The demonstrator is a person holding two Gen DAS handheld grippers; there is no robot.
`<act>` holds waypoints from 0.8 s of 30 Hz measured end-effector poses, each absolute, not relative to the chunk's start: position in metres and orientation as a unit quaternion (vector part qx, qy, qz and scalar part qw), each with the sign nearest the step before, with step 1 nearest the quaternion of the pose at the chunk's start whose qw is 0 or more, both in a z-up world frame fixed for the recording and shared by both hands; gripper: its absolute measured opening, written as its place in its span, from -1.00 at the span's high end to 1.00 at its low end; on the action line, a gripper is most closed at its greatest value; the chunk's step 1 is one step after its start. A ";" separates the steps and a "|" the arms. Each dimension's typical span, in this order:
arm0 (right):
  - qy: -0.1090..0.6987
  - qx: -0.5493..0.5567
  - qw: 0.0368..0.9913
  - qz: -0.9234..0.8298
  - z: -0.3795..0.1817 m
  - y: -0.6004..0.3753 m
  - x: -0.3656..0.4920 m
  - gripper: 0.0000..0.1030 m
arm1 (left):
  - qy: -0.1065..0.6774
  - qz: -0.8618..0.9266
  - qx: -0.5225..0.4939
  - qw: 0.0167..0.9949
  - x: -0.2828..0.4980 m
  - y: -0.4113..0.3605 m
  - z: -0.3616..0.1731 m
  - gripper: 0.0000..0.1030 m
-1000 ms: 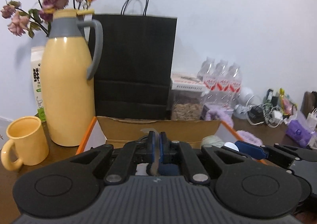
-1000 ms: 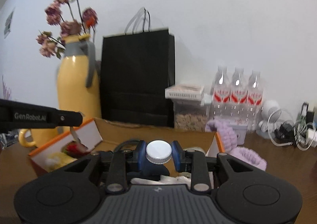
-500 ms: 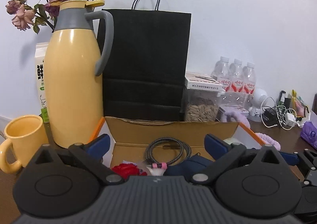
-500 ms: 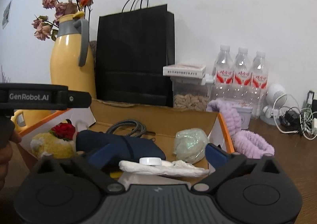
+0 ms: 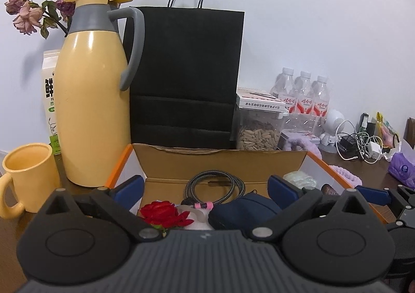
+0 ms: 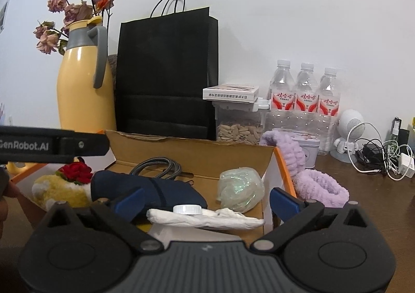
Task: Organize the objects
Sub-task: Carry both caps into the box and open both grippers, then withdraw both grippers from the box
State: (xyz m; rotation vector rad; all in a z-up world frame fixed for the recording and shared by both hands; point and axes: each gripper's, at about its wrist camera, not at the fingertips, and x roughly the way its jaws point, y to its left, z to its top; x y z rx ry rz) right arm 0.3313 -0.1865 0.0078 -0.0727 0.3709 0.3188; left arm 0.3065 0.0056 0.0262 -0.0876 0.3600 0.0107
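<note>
Even, fairly bright indoor light fills both views, without harsh glare. The yellow jug [image 5: 90, 101] carries a soft highlight and throws a faint shadow on the wall [image 5: 324, 20]. Fisheye bending curves the edges, corners vignette dark, and the nearest gripper bodies look soft.

Your left wrist camera looks forward over its own gripper, tipped slightly down, close above the near edge of the open cardboard box [image 5: 220, 160], facing the white wall. Your right wrist camera looks the same way from a spot further right, equally close. Both views share the box, the yellow jug [image 5: 90, 111] on the left, the black paper bag [image 6: 166, 72] behind and the water bottles [image 6: 306, 95] to the right.
</note>
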 end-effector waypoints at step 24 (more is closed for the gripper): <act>0.172 -0.050 0.974 0.142 0.005 -0.198 0.254 -1.00 | 0.192 0.016 -0.032 0.981 0.236 0.002 0.008 -1.00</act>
